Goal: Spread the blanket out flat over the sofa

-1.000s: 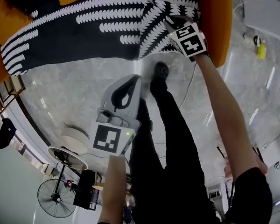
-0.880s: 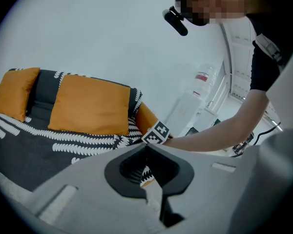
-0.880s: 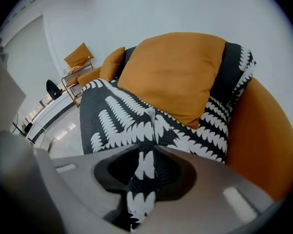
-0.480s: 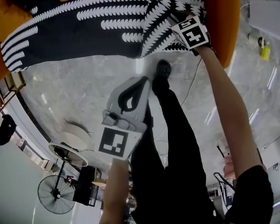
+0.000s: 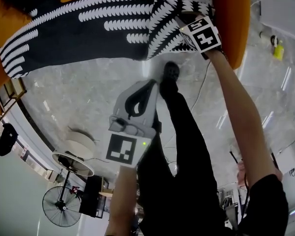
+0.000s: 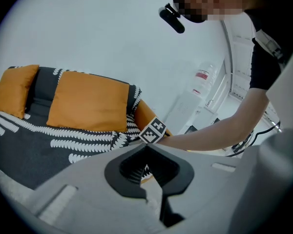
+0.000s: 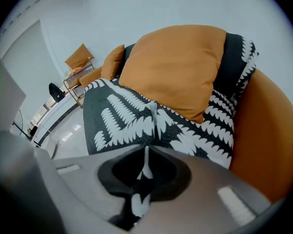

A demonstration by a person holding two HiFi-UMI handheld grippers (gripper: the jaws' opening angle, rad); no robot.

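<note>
Shiny grey floor (image 5: pixel 78 97) lies under an orange sofa (image 5: pixel 233 28). The black blanket (image 5: pixel 88 33) with white leaf marks lies over the seat and is bunched into a fold at the right end. The right gripper (image 7: pixel 145 155) has just been closing and pinches that fold. The left gripper (image 5: pixel 148 86) hangs over the floor near the sofa, its jaws together with nothing in them. A black shoe (image 5: pixel 170 73) stands just beside it. Orange cushions (image 7: pixel 176 67) sit on the blanket at the back.
</note>
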